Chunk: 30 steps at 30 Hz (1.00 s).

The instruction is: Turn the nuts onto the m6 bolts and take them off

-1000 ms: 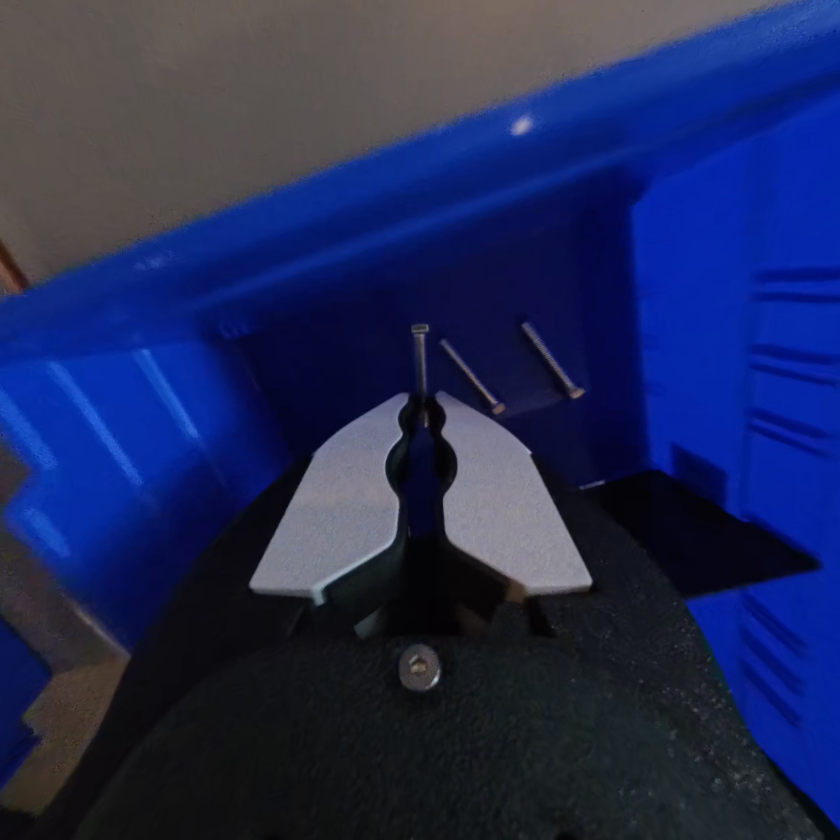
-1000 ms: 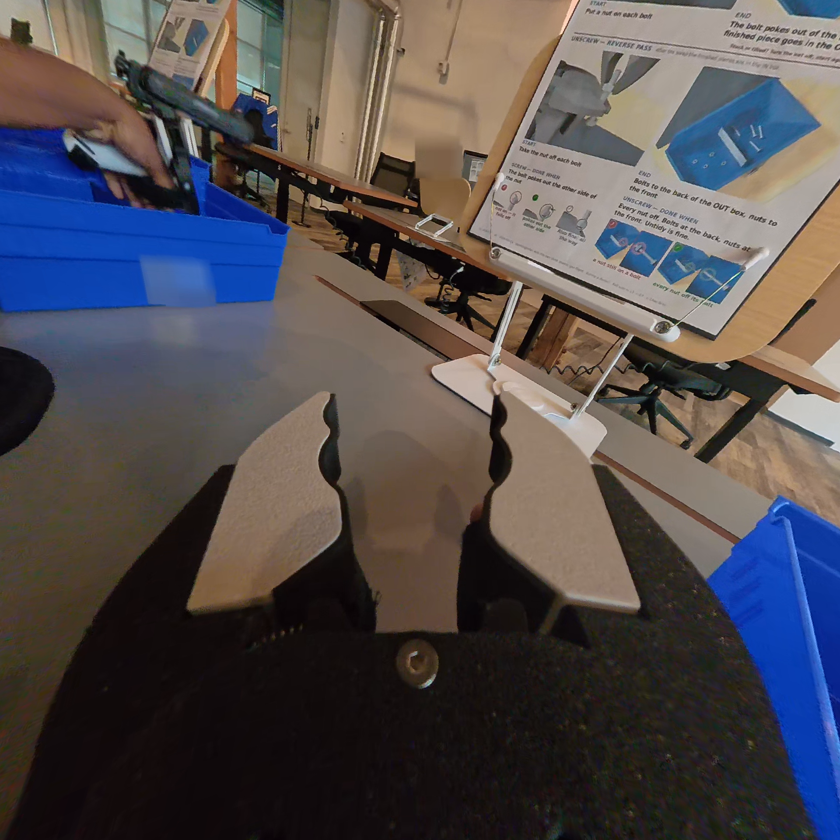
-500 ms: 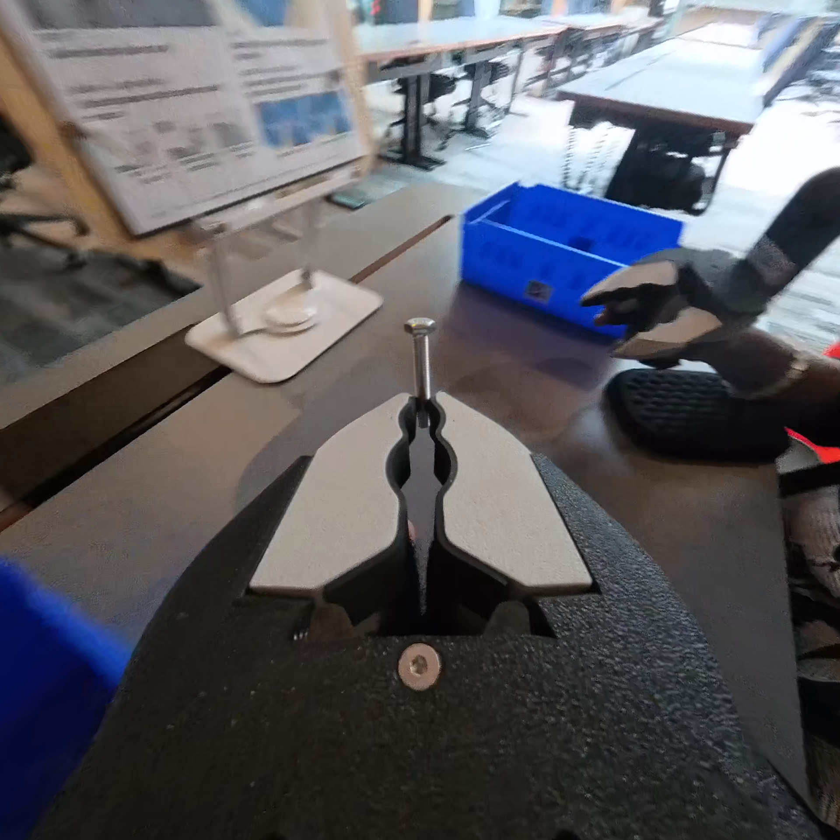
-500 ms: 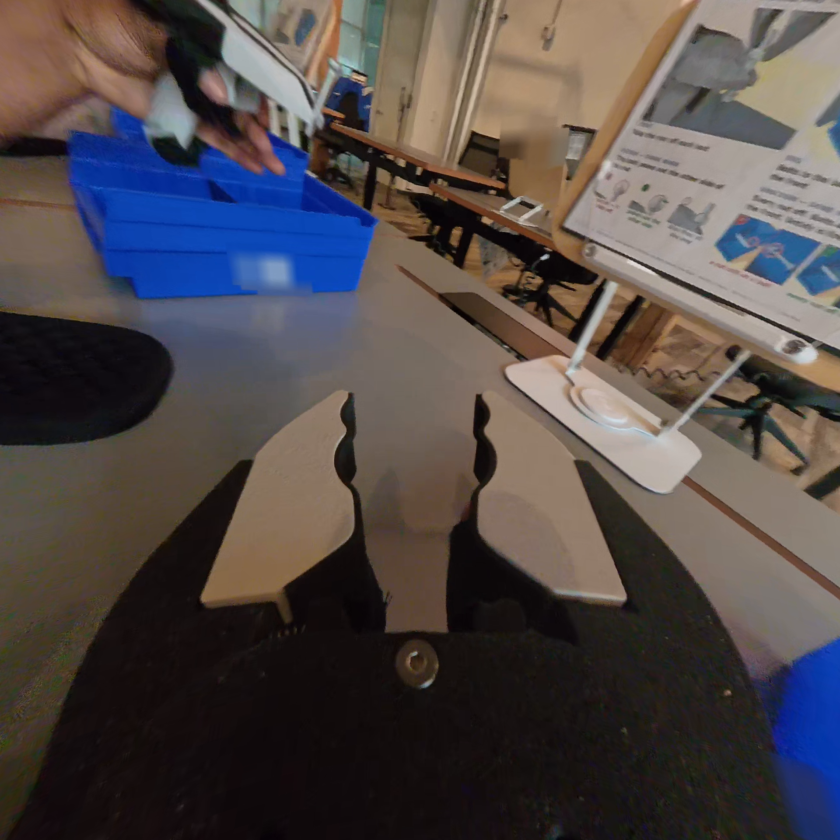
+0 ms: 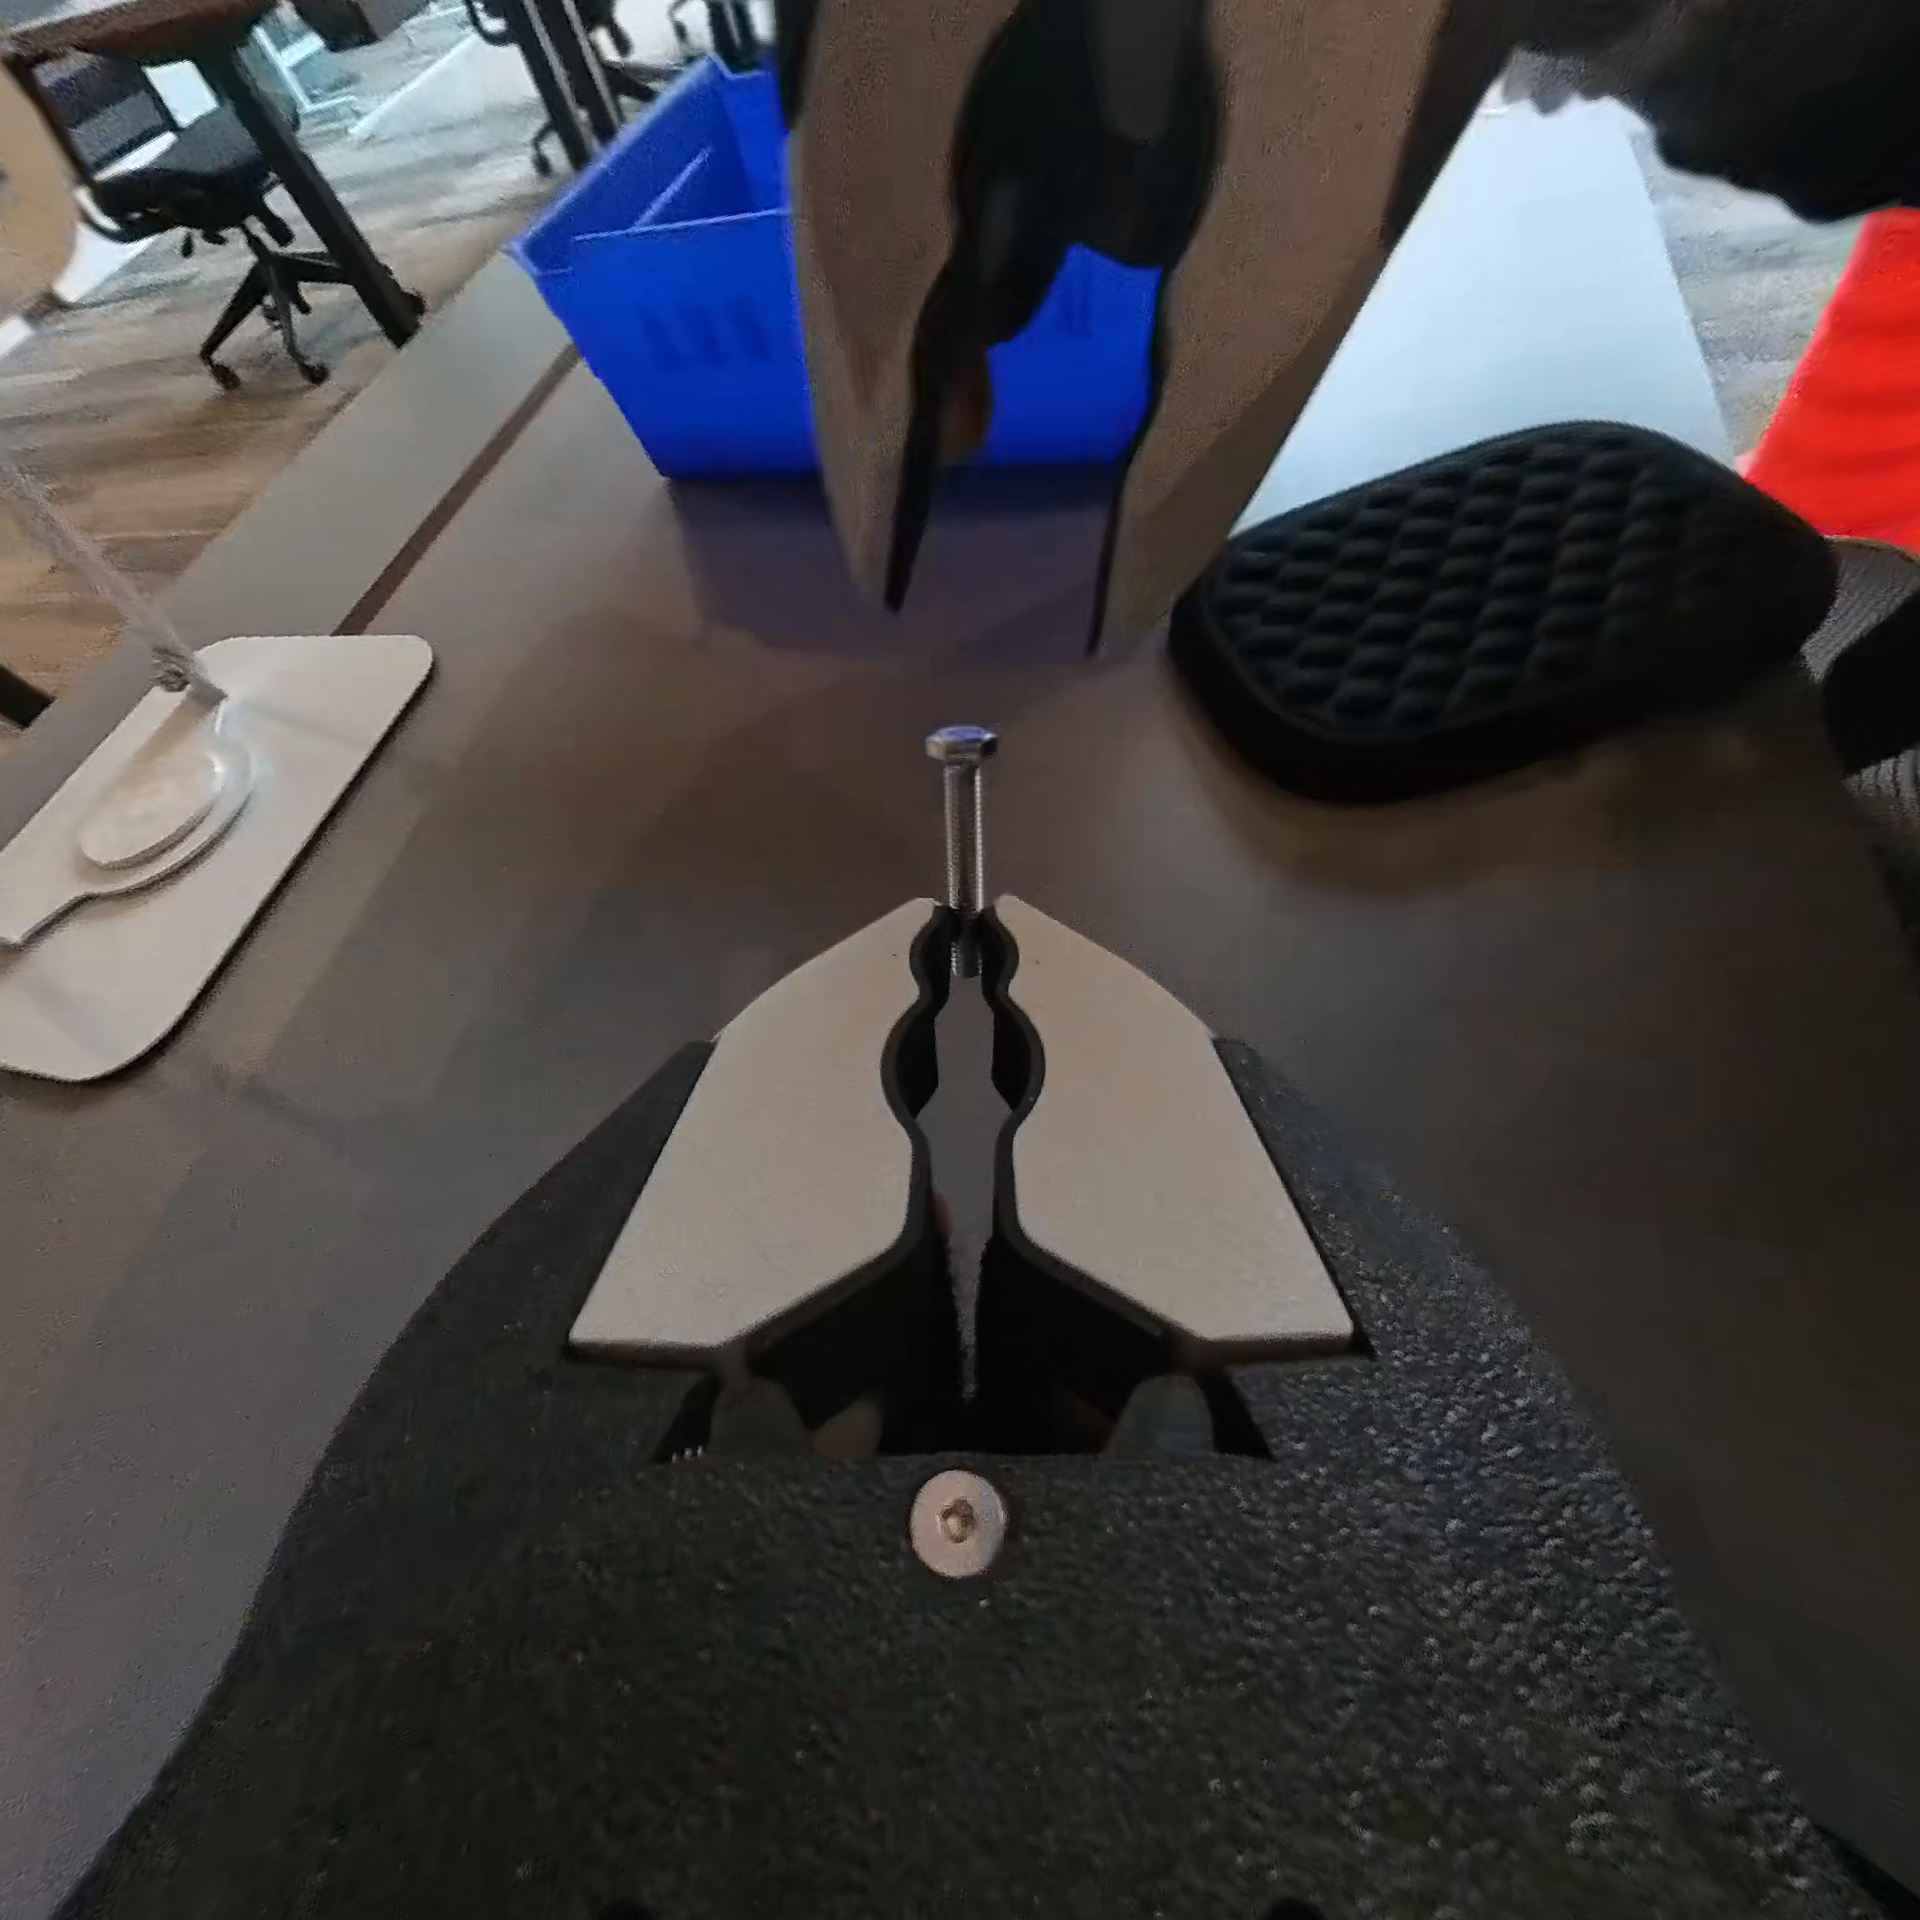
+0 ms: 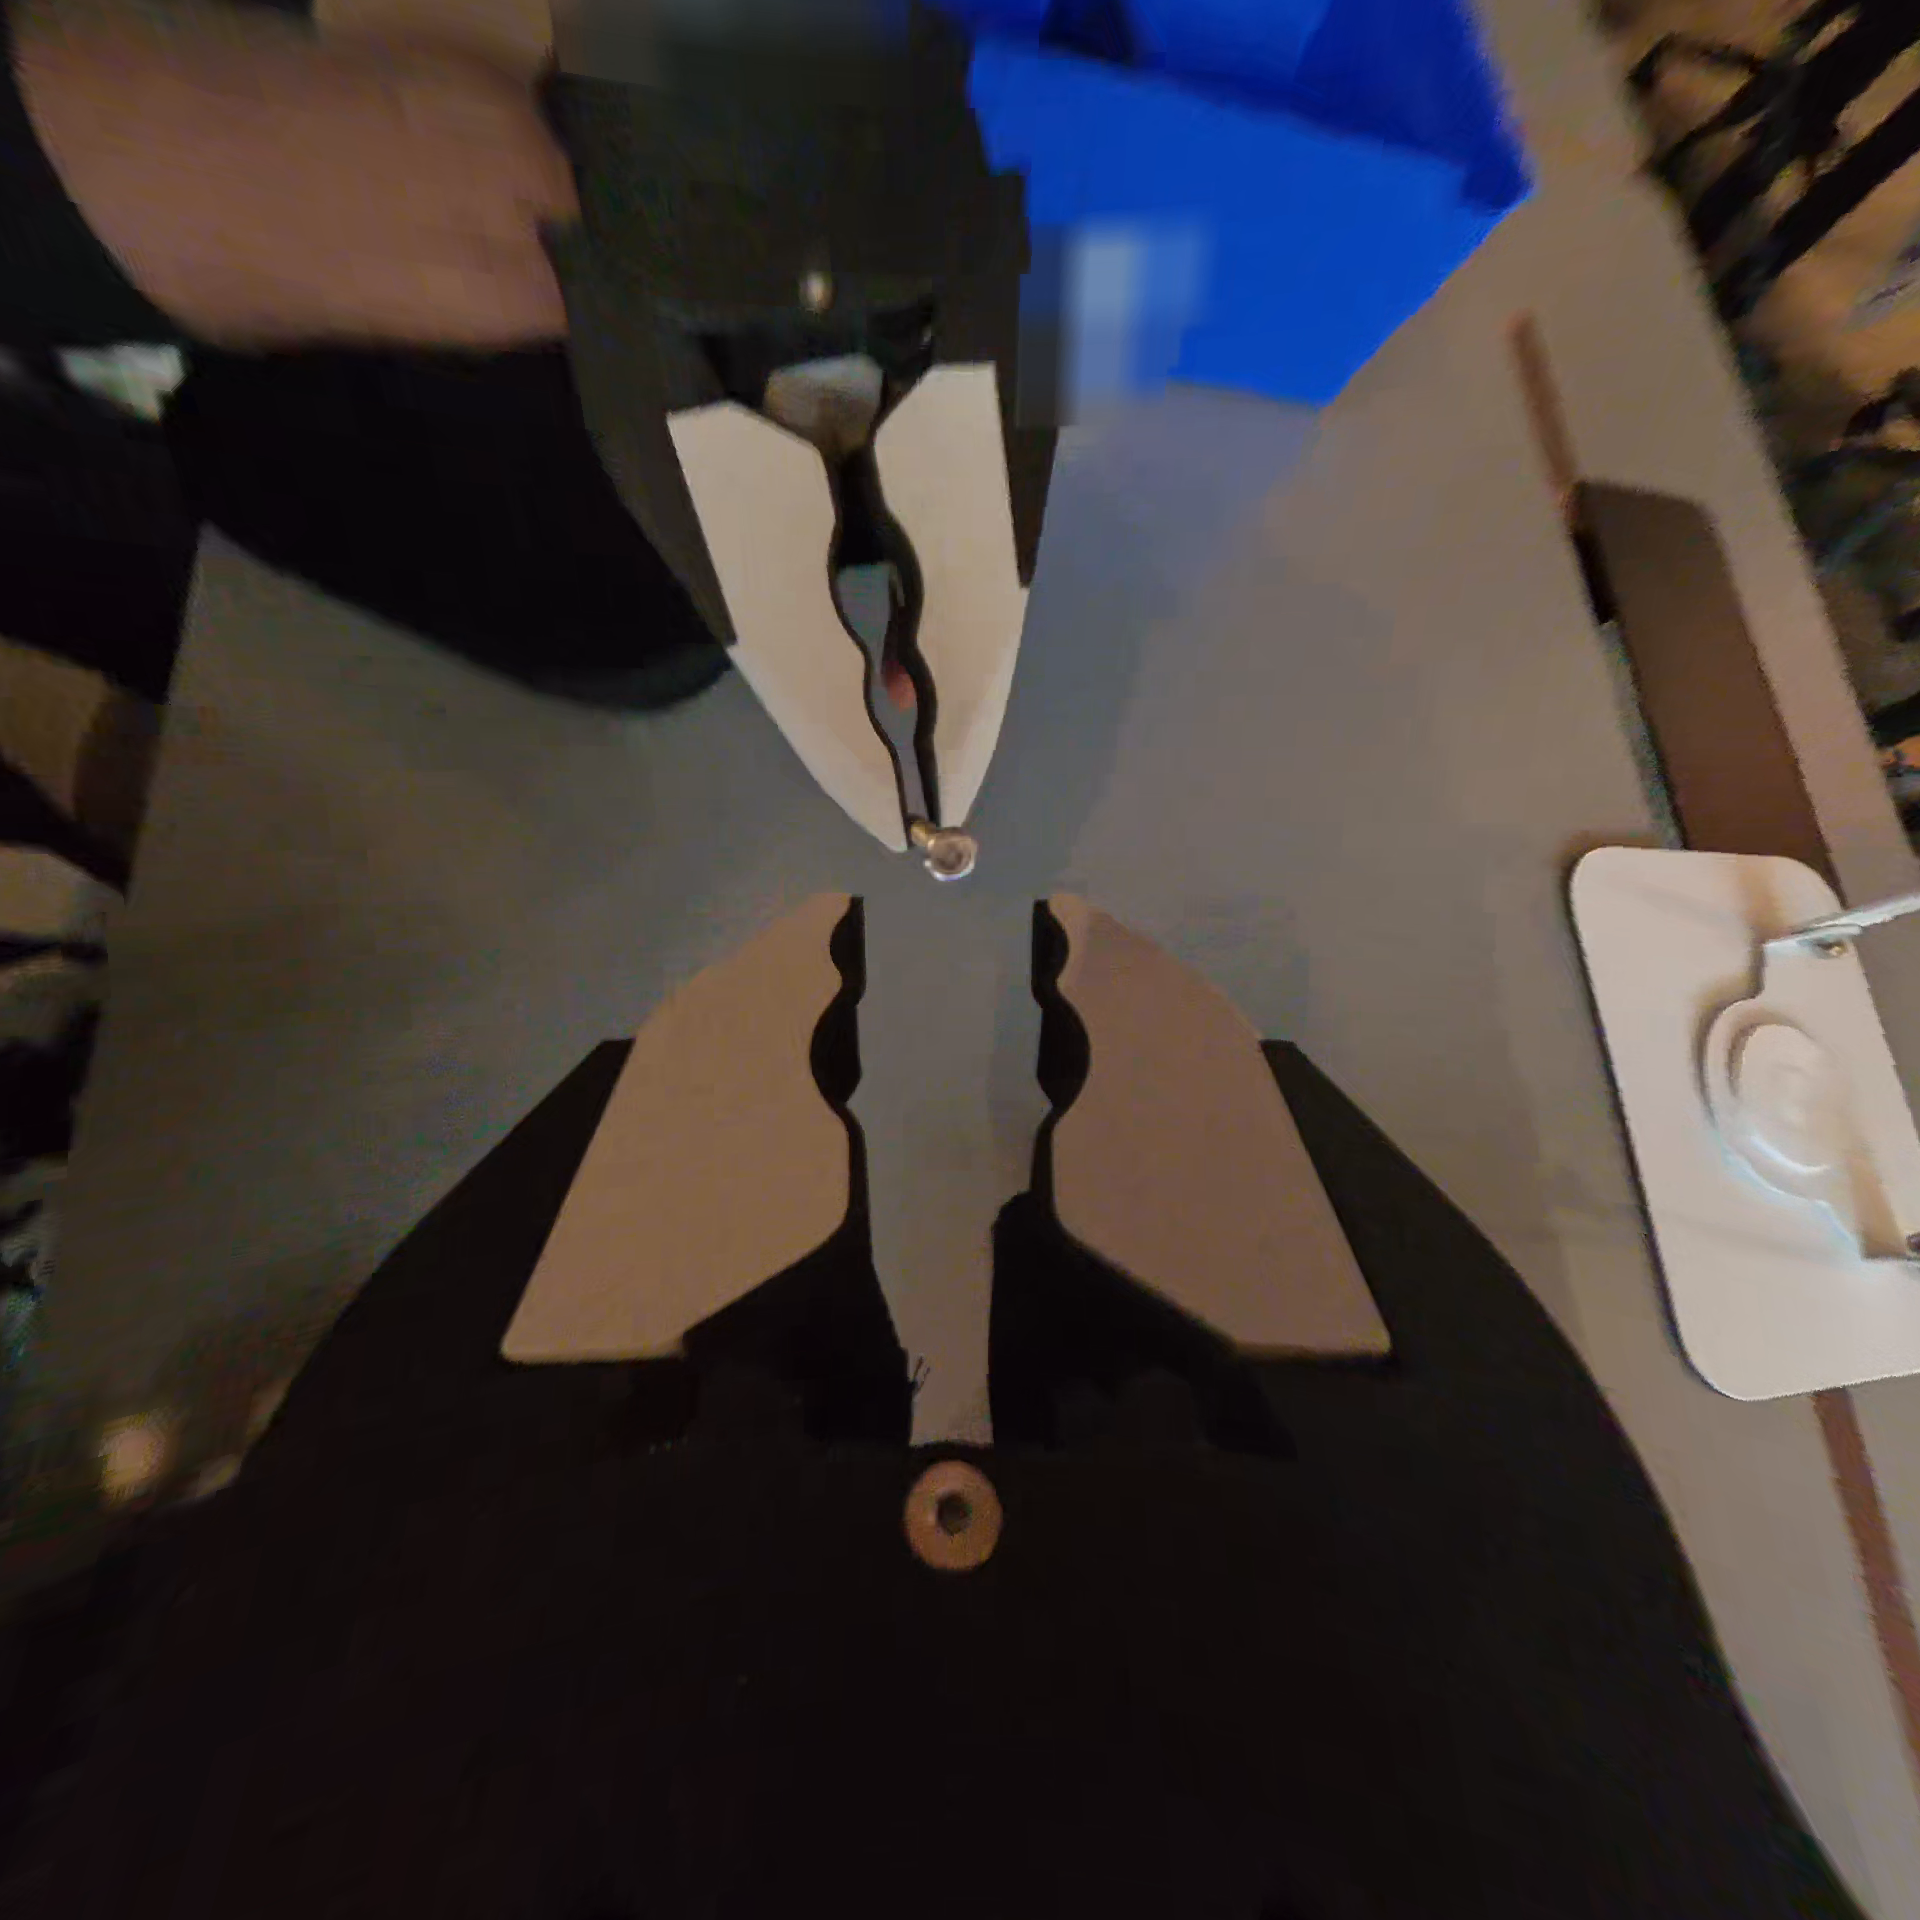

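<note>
Two hand-held grippers over the grey table (image 5: 540, 790): left (image 5: 966, 914) clamps a bolt (image 5: 962, 821), right (image 6: 948, 914) apart.

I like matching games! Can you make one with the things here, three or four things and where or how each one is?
Things:
1. bolt
2. right claw
3. bin
4. pad

States:
A. open, nothing in it
B. blue, at the far side of the table
C. black and bumpy, lying on the table
D. pinched in the left claw, head pointing away

Pairs: 1-D, 2-A, 3-B, 4-C
</note>
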Motion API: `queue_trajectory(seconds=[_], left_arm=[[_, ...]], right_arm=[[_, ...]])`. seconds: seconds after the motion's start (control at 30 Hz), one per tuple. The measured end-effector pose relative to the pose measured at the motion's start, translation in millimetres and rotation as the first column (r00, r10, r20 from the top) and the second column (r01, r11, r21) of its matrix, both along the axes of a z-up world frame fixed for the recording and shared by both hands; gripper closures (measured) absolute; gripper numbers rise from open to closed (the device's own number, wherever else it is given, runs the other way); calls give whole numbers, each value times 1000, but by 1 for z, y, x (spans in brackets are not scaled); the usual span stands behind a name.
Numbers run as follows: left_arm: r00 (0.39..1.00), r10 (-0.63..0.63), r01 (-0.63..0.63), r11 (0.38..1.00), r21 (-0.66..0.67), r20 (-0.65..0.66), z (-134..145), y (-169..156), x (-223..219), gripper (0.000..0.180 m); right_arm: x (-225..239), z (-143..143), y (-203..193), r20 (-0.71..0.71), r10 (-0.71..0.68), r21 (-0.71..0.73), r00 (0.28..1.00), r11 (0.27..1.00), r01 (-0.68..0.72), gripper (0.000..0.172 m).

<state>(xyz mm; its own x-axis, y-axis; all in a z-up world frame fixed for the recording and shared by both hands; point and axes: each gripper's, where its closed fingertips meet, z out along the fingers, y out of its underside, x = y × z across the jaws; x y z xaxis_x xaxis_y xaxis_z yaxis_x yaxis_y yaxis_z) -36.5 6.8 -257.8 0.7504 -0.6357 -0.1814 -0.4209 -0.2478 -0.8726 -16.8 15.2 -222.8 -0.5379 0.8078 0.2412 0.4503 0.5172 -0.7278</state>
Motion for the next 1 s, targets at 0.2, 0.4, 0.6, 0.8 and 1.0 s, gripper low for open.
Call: queue_trajectory(seconds=[0.2, 0.4, 0.6, 0.8, 1.0], left_arm=[[997, -31, 29, 999, -31, -72, -12, -2, 8, 175], [997, -43, 41, 998, -36, -58, -14, -4, 8, 175], [967, -24, -28, 980, 199, 253, 38, 0, -4, 150], [723, -155, -140, 922, 362, 674, 94, -9, -16, 152], [808, -94, -131, 934, 334, 581, 78, -3, -17, 143]], right_arm=[[-8, -28, -5, 184, 85, 131, 979, 985, -110, 152], [-9, -29, -9, 186, 111, 139, 976, 981, -138, 162], [-15, 20, 4, -120, -37, -153, 992, 988, 18, 162], [-8, 66, 9, -388, -205, -575, 899, 816, -62, 162], [-10, 39, 12, -332, -233, -627, 914, 778, -29, 162]])
